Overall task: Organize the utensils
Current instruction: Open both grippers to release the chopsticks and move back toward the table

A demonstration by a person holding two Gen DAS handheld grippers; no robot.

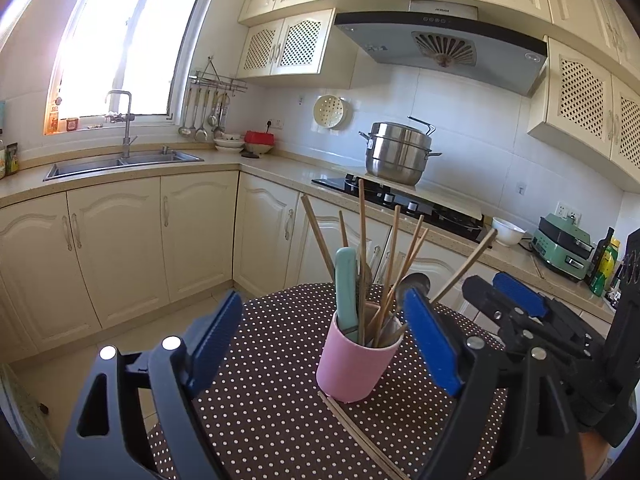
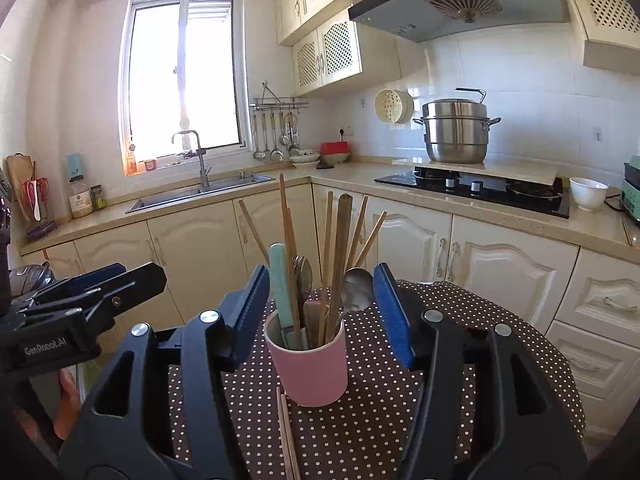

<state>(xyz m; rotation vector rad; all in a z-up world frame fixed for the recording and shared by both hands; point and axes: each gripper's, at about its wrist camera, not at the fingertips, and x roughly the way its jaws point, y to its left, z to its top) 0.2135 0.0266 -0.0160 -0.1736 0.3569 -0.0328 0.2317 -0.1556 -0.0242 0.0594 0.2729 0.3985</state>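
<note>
Polka-dot tabletop [image 1: 280, 420], round. Pink cup [image 1: 354, 360] stands upright mid-tabletop, packed with chopsticks [image 1: 362, 248], teal-handled utensil [image 1: 346, 292] and spoon [image 1: 414, 286], all handles or tips up, fanning out. 2 loose chopsticks [image 1: 360, 432] lie flat on the cloth touching the cup's near base, long axis running from the cup back toward the grippers. Left gripper [image 1: 324, 344] spread wide, nothing between its pads. Right gripper [image 2: 320, 312] part-spread, empty, cup straight ahead. Loose pair sits just below and ahead of both; right looks marginally nearer.
</note>
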